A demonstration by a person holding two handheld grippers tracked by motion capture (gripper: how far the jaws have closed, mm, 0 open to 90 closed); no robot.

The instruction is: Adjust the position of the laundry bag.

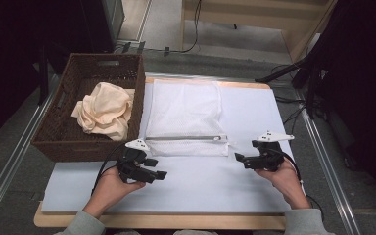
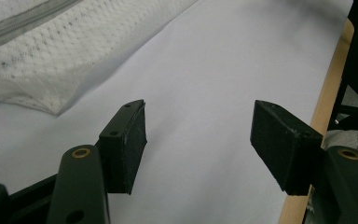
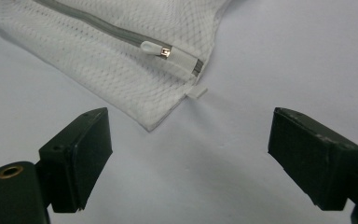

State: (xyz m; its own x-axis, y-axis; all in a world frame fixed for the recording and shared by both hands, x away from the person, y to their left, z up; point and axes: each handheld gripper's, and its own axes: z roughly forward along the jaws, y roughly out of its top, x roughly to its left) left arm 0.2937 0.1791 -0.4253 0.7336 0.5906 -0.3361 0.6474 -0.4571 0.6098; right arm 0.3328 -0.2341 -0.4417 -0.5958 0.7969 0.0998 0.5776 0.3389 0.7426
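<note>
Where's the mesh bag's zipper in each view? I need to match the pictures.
High view: the zipper runs across the mesh bag near its front edge, mid-table, between the two grippers.
Left gripper view: a stretch of zipper at top left.
Right gripper view: the zipper runs from top centre down to its pull.
Shared landmark: the bag's white mesh on the pale mat.

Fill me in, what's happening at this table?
A person holds a gripper in each hand over a white board. The left gripper and right gripper are both open and empty, flanking the near edge of a white mesh laundry bag. Its zipper is closed, the pull at the right gripper's end. A cream cloth sits crumpled in the wicker basket on the left.
</note>
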